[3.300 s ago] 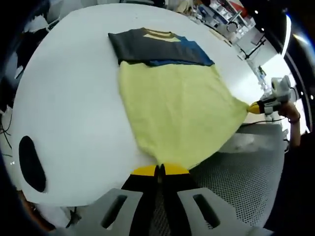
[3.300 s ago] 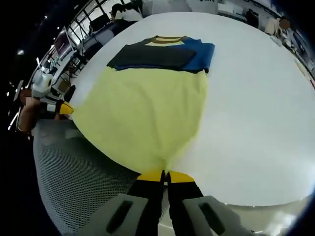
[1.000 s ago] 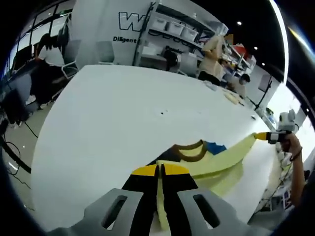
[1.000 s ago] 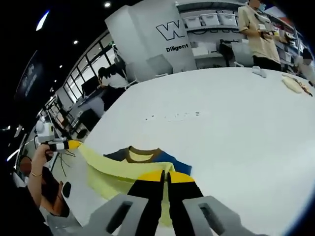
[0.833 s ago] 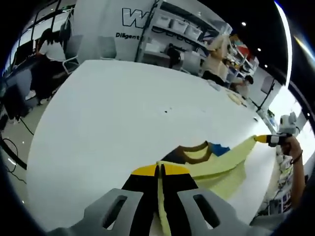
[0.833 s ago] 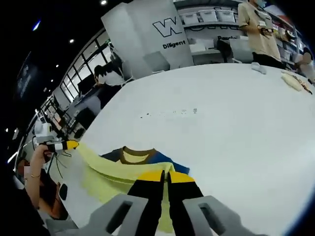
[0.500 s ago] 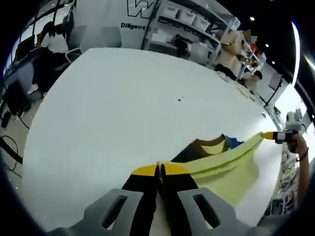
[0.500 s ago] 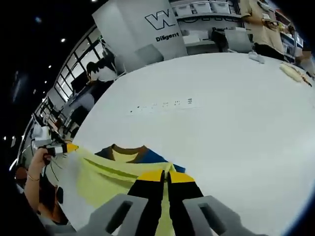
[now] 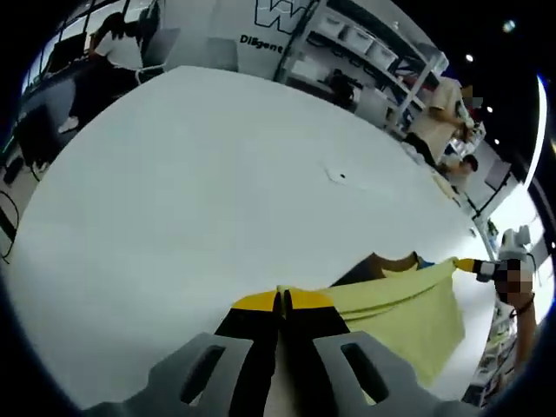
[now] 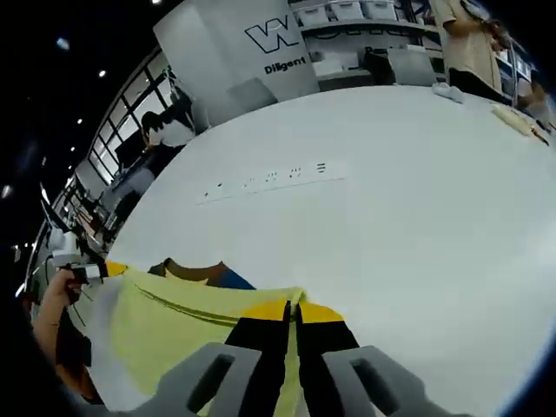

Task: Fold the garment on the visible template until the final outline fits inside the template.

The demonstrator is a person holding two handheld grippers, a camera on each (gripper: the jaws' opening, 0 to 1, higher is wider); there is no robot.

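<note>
left gripper and right gripper, each clenched on a hem corner of the garment stretched toward 3 o'clock over the table; the hem is best lowered level and taut onto the collar.

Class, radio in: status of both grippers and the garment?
Left gripper and right gripper shut on yellow hem. Garment folded up toward collar, on white table. Nothing in the way.
</note>
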